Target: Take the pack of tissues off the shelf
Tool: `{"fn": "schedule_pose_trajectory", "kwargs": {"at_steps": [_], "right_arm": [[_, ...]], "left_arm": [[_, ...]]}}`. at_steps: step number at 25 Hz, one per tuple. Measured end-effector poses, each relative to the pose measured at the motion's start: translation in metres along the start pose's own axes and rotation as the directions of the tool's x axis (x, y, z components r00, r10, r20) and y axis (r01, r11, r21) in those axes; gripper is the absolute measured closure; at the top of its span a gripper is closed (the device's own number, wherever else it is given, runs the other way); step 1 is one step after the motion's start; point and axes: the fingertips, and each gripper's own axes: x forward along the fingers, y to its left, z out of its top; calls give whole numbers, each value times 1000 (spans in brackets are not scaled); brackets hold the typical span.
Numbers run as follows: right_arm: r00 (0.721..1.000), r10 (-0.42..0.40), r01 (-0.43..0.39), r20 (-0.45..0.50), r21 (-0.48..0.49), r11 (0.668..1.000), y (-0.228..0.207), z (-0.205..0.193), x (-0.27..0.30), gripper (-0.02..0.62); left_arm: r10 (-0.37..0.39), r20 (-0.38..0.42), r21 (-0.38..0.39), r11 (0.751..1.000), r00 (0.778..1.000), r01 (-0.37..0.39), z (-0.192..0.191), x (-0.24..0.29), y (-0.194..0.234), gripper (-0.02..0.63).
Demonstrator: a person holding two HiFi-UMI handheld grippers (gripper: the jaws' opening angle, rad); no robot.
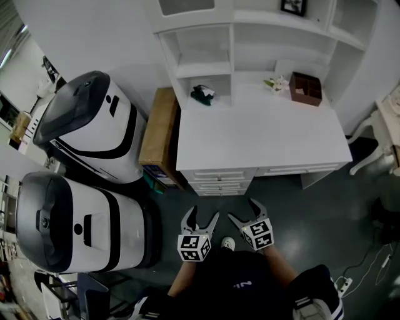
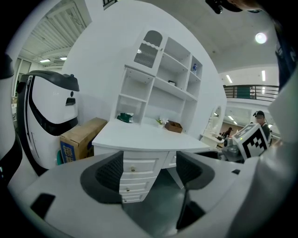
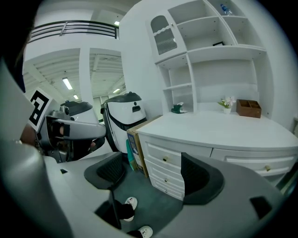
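White shelving point(image 1: 206, 50) stands at the back of a white surface point(image 1: 262, 131); the green pack of tissues point(image 1: 202, 94) lies in the lowest open compartment at the shelving's left end, well apart from both grippers; a person stands on the dark floor point(image 1: 325, 212) in front of the drawers point(image 1: 215, 181), holding the left gripper point(image 1: 203, 215) and the right gripper point(image 1: 243, 210) side by side, close to the body and pointed toward the drawer fronts; in the left gripper view, the left gripper's fingers point(image 2: 109, 174) stand wide apart with nothing between them, only drawers and floor showing through the gap, while the pack sits small and distant in its compartment; in the right gripper view, the right gripper's fingers point(image 3: 198, 176) are likewise spread wide and empty, the person's light-coloured shoes point(image 3: 130, 203) showing on the floor below them; farther right on the surface, a small flower point(image 1: 277, 82) stands just beside a brown box point(image 1: 305, 87); a cardboard box point(image 1: 159, 134) rests against the left end of the surface, between it and two large white machines point(image 1: 94, 125) with dark grey tops; a dark picture frame point(image 1: 294, 6) sits on an upper shelf.
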Motion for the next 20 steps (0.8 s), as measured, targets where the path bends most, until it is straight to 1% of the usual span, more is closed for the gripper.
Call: {"fn": "schedule_pose_trajectory", "kwargs": {"at_steps": [4, 9, 15, 20], "right_arm": [[1000, -18, 18, -21, 6, 1000, -10, -2, 10, 206], [998, -53, 54, -18, 20, 998, -26, 11, 30, 206], [994, -107, 108, -9, 43, 993, -51, 40, 70, 216], [988, -153, 153, 2, 67, 986, -67, 73, 111, 224]], "left_arm": [[-9, -31, 17, 1000, 999, 10, -5, 12, 5, 262], [-36, -40, 23, 999, 999, 37, 5, 35, 22, 262], [-72, -34, 40, 997, 997, 73, 35, 79, 59, 262], [-125, -31, 66, 990, 992, 127, 73, 118, 94, 262]]}}
